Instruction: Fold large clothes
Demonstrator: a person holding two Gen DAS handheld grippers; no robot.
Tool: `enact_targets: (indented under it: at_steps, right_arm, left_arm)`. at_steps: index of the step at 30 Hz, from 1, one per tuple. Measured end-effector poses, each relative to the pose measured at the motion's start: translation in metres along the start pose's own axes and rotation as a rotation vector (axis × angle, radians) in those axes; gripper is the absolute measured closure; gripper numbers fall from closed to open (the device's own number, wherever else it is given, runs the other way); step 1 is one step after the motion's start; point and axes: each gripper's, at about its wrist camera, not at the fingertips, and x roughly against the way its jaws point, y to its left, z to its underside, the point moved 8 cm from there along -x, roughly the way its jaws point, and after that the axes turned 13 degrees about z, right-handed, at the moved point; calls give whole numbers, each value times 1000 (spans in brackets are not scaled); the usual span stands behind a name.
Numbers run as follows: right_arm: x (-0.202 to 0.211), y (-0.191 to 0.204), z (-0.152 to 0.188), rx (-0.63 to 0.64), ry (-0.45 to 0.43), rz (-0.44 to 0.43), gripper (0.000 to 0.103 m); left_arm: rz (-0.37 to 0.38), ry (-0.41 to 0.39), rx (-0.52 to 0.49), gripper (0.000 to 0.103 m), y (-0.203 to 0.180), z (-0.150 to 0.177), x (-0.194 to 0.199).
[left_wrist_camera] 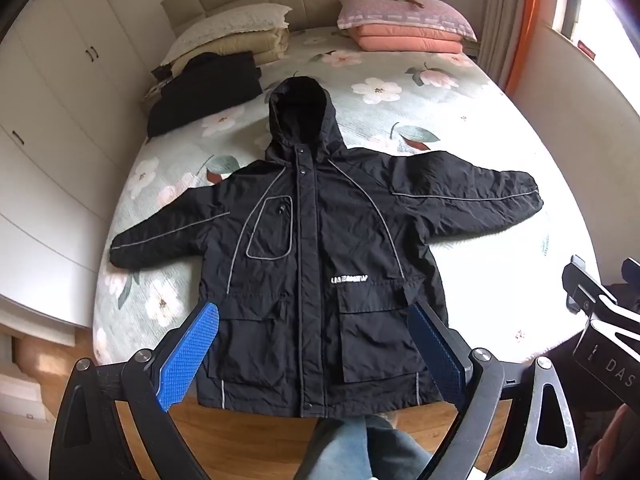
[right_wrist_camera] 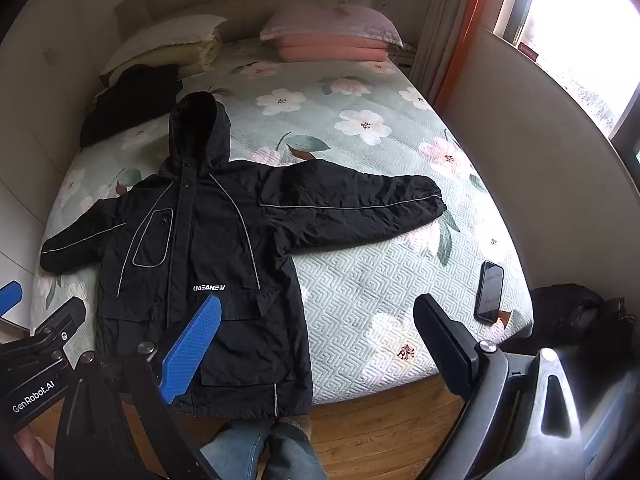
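both grippers hang above the foot of the bed with their jaws spread wide and nothing between them: the left gripper (left_wrist_camera: 314, 354) over the jacket's hem, the right gripper (right_wrist_camera: 320, 344) further toward the window side, over bare quilt.

the black hooded jacket (left_wrist_camera: 320, 248) lies face up and spread flat on the bed (right_wrist_camera: 384, 280), zipped shut, hood pointing to the headboard, both sleeves stretched out sideways toward the long edges. its hem hangs just over the foot edge. grey piping runs along the sleeves and round a chest pocket, and white lettering sits above one of the lower pockets.

the quilt is pale green with big white and pink flowers. near the foot corner on the window side a dark phone (right_wrist_camera: 490, 292) lies face up, well apart from the jacket. at the head end sit a white pillow on a folded cream blanket (left_wrist_camera: 240, 40) and a lilac pillow on a folded pink blanket (left_wrist_camera: 404, 36); a second black garment (left_wrist_camera: 200, 88) lies by the cream stack at the wardrobe-side edge.

white wardrobe doors (left_wrist_camera: 60, 92) line one side, an orange-edged curtain (left_wrist_camera: 524, 20) and bright window the other. the floor is wood, and a person's jeans-clad legs (right_wrist_camera: 260, 452) stand at the foot edge. a dark bag (right_wrist_camera: 576, 316) sits on the floor past the phone's corner.
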Motion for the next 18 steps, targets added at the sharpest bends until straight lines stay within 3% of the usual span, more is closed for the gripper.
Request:
enact_targets:
  at_steps: [18]
  right_arm:
    - [-12, 52, -31, -3, 33, 39, 5]
  left_arm:
    - [23, -40, -100, 7, 23, -62, -22]
